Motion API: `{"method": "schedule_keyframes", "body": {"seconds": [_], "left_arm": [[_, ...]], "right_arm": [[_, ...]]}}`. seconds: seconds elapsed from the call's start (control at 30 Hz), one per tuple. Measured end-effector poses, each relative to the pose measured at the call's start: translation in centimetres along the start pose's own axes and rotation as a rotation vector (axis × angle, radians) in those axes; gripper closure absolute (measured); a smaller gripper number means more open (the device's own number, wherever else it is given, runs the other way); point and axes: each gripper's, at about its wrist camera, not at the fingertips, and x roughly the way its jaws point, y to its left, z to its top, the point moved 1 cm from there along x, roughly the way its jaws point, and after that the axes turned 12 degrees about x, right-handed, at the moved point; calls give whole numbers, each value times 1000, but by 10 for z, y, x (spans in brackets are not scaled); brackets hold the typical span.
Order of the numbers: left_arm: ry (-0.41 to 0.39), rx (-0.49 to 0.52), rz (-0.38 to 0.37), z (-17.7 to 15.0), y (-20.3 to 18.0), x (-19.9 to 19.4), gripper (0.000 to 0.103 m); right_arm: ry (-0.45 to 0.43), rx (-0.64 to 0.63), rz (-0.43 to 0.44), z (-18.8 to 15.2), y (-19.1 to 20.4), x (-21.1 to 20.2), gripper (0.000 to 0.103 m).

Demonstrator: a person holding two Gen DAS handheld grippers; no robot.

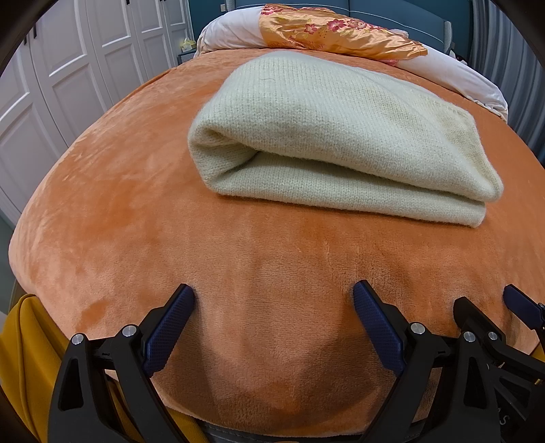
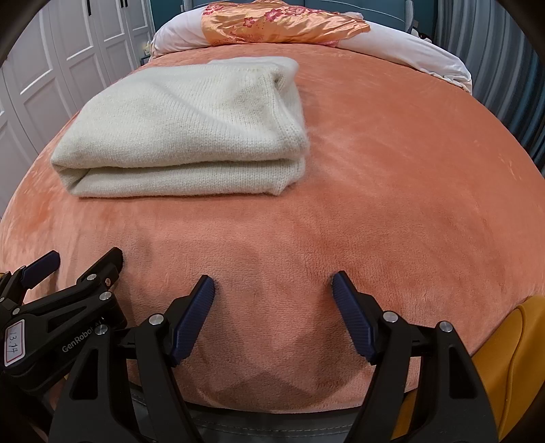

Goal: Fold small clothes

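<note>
a bedroom: white wardrobe doors [image 1: 78, 61] on one side, and a bed [image 1: 136, 204] under an orange plush cover filling both views, with a pillow [image 1: 453, 73] and a flowered satin cloth [image 1: 327, 30] at its head. our sweater [image 1: 327, 143], cream knit, lies on the cover well ahead of us, already folded into a thick, fairly tidy bundle with its layers stacked. our left gripper [image 1: 274, 313] and right gripper [image 2: 272, 293] sit side by side near the bed's edge, fingers wide and empty, apart from the sweater. we judge the folding done or nearly so; at most a squaring-up remains, and we see no other garment waiting.
</note>
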Motion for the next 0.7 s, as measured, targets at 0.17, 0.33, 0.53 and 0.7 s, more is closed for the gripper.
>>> {"method": "schedule_keyframes", "body": {"seconds": [0.17, 0.33, 0.53, 0.7], "left_arm": [[0, 0, 1, 0, -1, 0, 10], [-5, 0, 5, 1, 1, -1, 10], [-6, 2, 7, 1, 2, 0, 10], [-5, 3, 6, 1, 2, 0, 10]], "right_arm": [[-5, 1, 1, -1, 0, 0, 33], [-12, -2, -1, -3, 1, -1, 33], [-12, -3, -2, -4, 1, -2, 33], [-11, -3, -3, -4, 1, -2, 33]]}}
